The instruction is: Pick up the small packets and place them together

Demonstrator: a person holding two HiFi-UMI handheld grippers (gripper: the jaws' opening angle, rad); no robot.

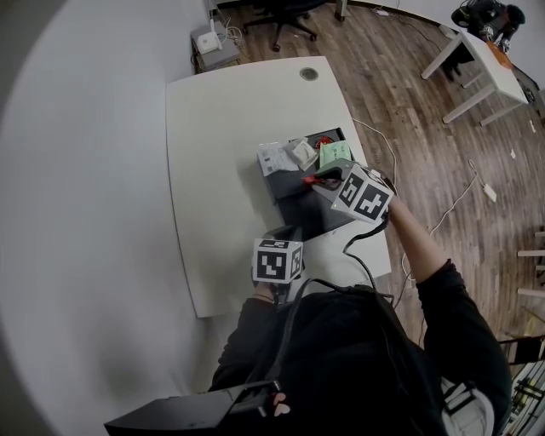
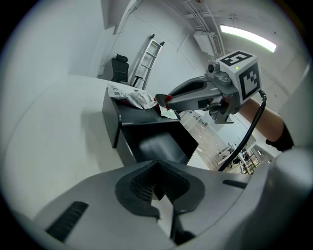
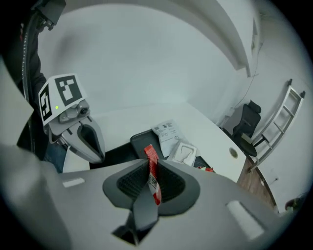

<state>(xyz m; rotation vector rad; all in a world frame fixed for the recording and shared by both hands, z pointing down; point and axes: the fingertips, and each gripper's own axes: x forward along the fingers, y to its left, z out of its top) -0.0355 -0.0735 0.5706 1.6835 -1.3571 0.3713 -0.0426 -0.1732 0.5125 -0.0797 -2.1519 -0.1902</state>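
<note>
My right gripper (image 1: pixel 317 180) (image 3: pixel 149 163) is shut on a thin red packet (image 3: pixel 152 177) that stands upright between its pads. It hovers above the black box (image 1: pixel 289 203) on the white table (image 1: pixel 221 170). The left gripper view shows that gripper's tips (image 2: pixel 164 100) above the box's top, the red packet (image 2: pixel 163 98) at its tip. On the box lie a white printed packet (image 1: pixel 274 157) (image 3: pixel 167 131), a white square packet (image 1: pixel 304 152) (image 3: pixel 184 153), a green packet (image 1: pixel 334 153) and a red one (image 1: pixel 324 141). My left gripper (image 1: pixel 287 232) (image 2: pixel 156 168) sits at the box's near side, shut and empty.
The table's right edge runs just right of the box, with a cable (image 1: pixel 379 140) trailing over it. A round grommet hole (image 1: pixel 309 74) marks the table's far end. An office chair (image 1: pixel 285 17) and another white table (image 1: pixel 481 64) stand on the wood floor beyond.
</note>
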